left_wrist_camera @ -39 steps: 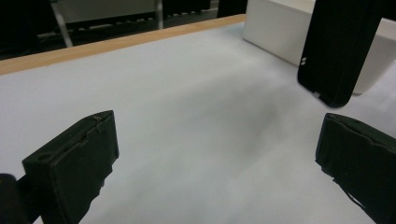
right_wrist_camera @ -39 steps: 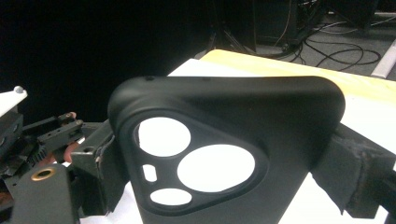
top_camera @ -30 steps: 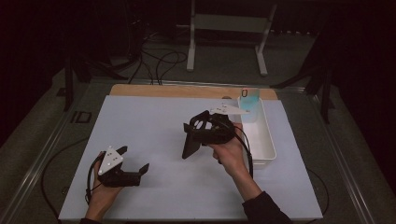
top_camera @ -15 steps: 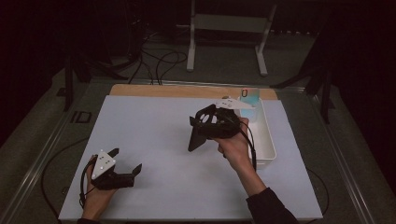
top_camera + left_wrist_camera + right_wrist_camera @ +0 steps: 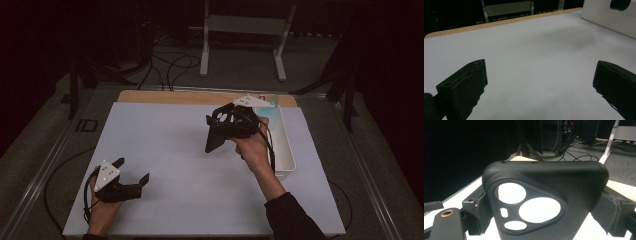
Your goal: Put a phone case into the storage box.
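Carrying is the step: our right tongs point(image 5: 216, 131) pinch a black phone case point(image 5: 544, 205) above the worktop point(image 5: 170, 130) near the white bin point(image 5: 286, 150), left tongs point(image 5: 131, 172) spread and idle, so next we need a setting-down spot.

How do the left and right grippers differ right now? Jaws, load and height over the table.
The left gripper has its jaws spread wide with nothing between them; the right gripper is shut on a black phone case. The left gripper sits low by the near left edge of the white table, while the right gripper is raised above its middle, beside the white bin. Both are hand-held, black, with a grey plate on top.
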Demonstrator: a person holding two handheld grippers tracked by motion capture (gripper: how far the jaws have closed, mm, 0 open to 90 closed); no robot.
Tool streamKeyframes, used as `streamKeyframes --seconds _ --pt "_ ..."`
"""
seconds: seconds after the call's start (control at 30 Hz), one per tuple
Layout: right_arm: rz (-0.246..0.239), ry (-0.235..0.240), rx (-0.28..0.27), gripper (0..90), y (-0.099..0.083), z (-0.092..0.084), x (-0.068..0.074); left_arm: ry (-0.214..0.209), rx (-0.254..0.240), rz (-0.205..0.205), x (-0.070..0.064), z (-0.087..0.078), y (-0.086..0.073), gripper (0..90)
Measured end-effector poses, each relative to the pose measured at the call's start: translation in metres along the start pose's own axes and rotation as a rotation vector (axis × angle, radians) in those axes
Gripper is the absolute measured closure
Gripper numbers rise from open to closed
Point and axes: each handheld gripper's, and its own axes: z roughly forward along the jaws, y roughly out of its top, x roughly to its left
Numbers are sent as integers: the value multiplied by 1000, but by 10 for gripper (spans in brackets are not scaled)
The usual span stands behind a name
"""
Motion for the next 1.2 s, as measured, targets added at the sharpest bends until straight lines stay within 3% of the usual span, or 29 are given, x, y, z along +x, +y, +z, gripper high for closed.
streamKeyframes --seconds 0.47,1.2 --pt "-28 -31 -1 140 9 6 -5 8 -4 1 0 -1 0 0" --pt "-18 -86 1 139 17 15 -18 12 -6 1 -2 -1 0 0"
